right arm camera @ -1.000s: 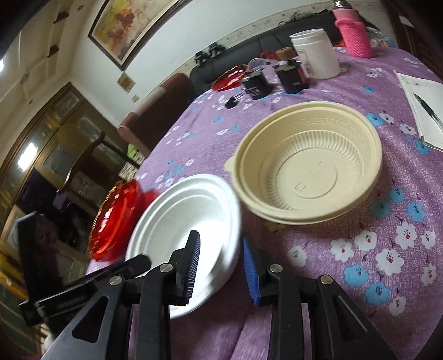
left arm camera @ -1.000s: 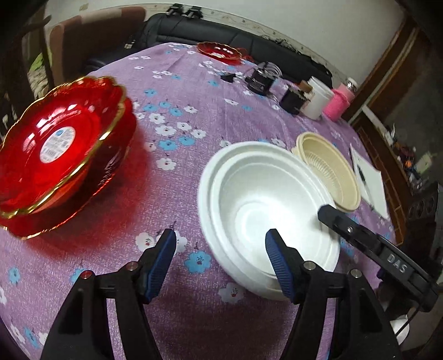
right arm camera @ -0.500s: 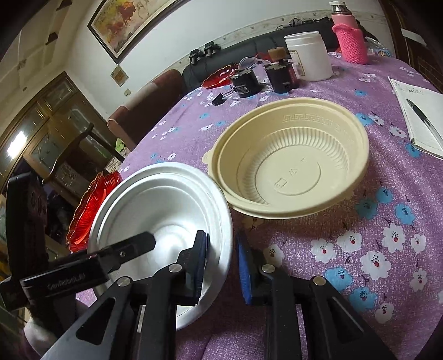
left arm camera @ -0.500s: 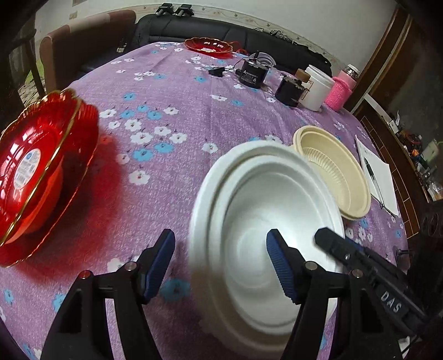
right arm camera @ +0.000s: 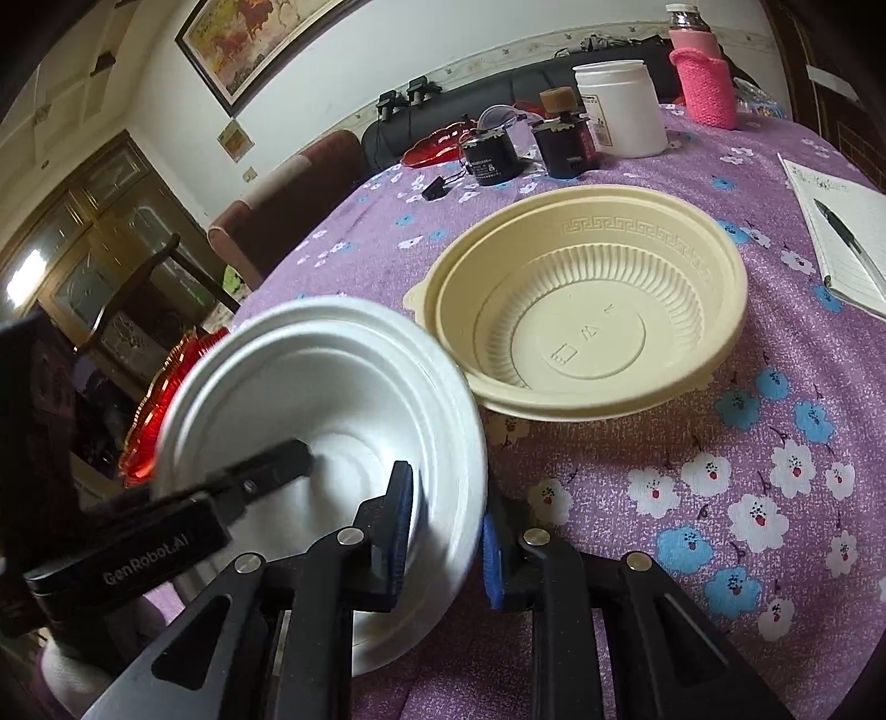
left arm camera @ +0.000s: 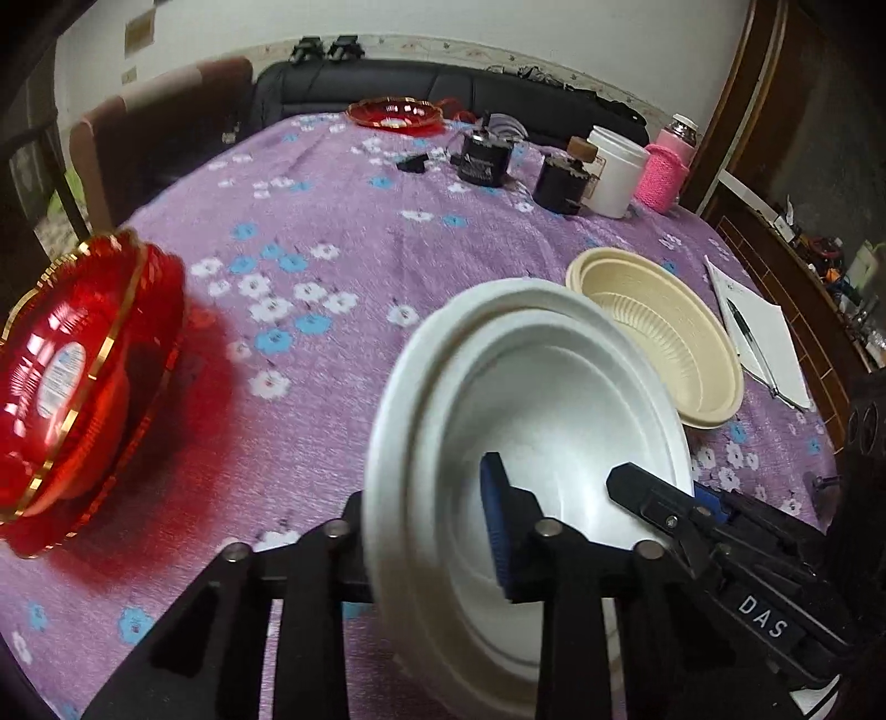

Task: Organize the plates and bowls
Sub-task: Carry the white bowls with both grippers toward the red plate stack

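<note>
White bowls (left arm camera: 554,399) sit pinched between both tools: left tool (left arm camera: 432,526), just clamped, reads "GenRobot.AI"; right tool (right arm camera: 448,531) reads "DAS".

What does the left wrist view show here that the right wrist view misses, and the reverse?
Only the left wrist view shows the labelled inside of the near red plates and the far red dish's full rim. Only the right wrist view shows the framed painting and the cream bowl's patterned rim. Both show the left tongs and right tongs clamping the tilted white bowls, plus the white jar.
</note>
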Motion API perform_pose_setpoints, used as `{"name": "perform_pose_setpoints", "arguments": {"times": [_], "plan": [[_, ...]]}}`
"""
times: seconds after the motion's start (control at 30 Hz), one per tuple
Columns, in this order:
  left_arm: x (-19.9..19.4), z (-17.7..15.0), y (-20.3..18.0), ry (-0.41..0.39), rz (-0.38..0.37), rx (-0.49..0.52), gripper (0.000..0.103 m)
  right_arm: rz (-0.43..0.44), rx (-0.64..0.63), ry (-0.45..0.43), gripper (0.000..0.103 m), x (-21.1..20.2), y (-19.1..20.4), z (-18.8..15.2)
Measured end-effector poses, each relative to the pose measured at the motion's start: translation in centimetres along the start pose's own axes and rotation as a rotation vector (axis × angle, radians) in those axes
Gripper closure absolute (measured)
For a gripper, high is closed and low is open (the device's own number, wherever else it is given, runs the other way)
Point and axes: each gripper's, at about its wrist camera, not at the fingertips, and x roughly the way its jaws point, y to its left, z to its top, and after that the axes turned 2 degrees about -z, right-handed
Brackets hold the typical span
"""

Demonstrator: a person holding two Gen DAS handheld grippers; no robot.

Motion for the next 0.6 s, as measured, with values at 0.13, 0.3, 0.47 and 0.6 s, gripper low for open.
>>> {"name": "perform_pose_setpoints", "arguments": {"times": [0.13,0.3,0.47,0.6], "plan": [[-1.1,-0.2,-0.1,-0.033,0.035,0.021,0.078,0.007,-0.018,-0.014,0.081,-0.1,0.4,-0.2],[-3.0,-0.7,-0.2,-0.076,0.065,0.06,0.077,0.037,-0.03,-0.035,0.082,-0.5,0.9,-0.5],[-4.6,-1.2,0.6,-0.094,0.07,0.057,0.077,0.044,-0.04,-0.06,0.082,-1.2,2.1,-0.9],[-6.1,-1.7,0.9,-0.123,0.083,0.07,0.077,0.034,-0.034,-0.079,0.082,-2.3,3.5,-2.0]]}}
